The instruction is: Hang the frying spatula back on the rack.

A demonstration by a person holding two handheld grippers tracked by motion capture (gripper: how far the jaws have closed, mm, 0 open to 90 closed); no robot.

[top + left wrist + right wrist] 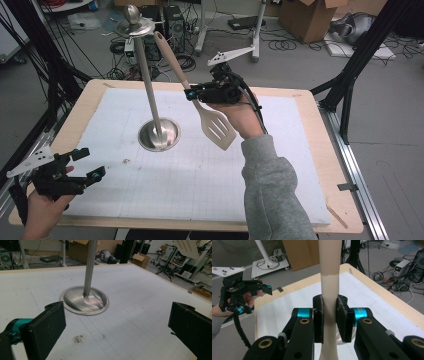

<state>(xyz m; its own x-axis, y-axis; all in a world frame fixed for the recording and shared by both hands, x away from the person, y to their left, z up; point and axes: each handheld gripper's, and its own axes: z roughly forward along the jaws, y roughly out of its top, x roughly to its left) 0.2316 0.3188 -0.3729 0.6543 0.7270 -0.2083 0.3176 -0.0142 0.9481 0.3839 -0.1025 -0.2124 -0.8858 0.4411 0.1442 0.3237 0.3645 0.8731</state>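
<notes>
The beige slotted spatula (200,95) is up in the air, caught by its handle between the pads of the right gripper (192,93). In the right gripper view the two black jaws are drawn in close, pressing on either side of the handle (329,290), which runs straight up past them. From the high view the slotted blade (218,129) hangs below and toward the person, over the white mat (280,165), while the handle slants up and away, its far end near the top disc of the steel stand (150,85). I can't quite tell whether that end touches the disc.

The stand's round base (85,300) sits on the mat just to the left of the right gripper.

Well off to the left, near the table's (345,220) front corner, the left gripper (85,162) is held low with its jaws spread wide, nothing between them; in the left gripper view they frame bare mat in front of the stand's base.
</notes>
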